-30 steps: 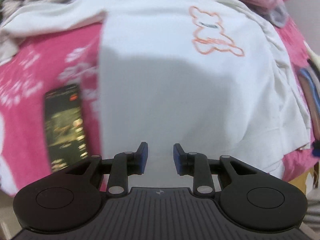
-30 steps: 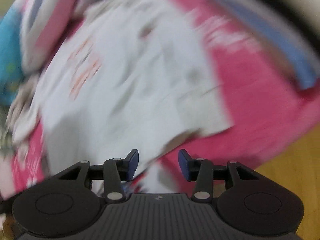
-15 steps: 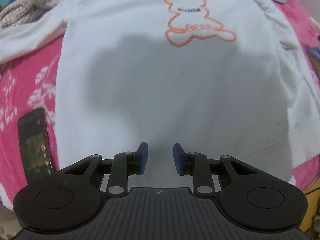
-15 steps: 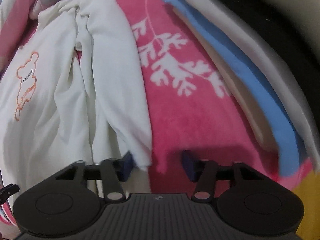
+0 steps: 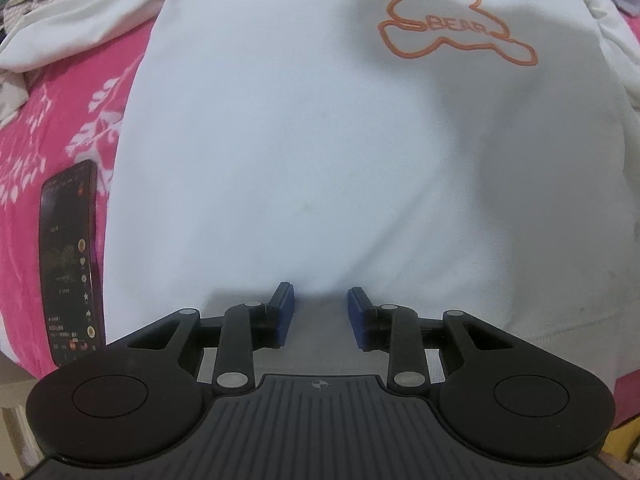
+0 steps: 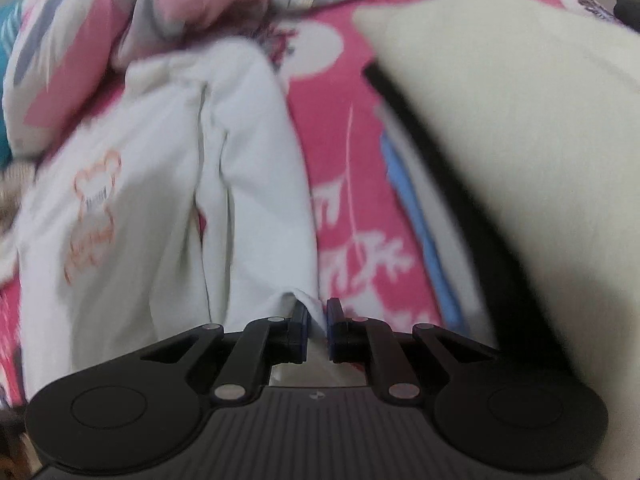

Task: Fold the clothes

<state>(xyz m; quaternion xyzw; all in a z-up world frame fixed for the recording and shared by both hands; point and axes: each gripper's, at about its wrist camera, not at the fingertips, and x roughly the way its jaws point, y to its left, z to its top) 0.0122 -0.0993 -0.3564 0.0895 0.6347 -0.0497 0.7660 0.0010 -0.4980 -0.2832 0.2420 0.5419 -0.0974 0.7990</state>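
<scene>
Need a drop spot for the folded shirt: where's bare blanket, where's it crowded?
Bare pink blanket: the strip between the white shirt sleeve and the blue-edged pillows. A narrower strip beside the phone. Crowded: the far edge, piled clothes.

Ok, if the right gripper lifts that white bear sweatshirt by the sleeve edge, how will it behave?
Probably floppy: the white sweatshirt already bunches into soft folds, so it should drape and trail. The right gripper is closing on a thin sleeve edge, so it might slip free. It may drag on the fuzzy pink blanket.
</scene>
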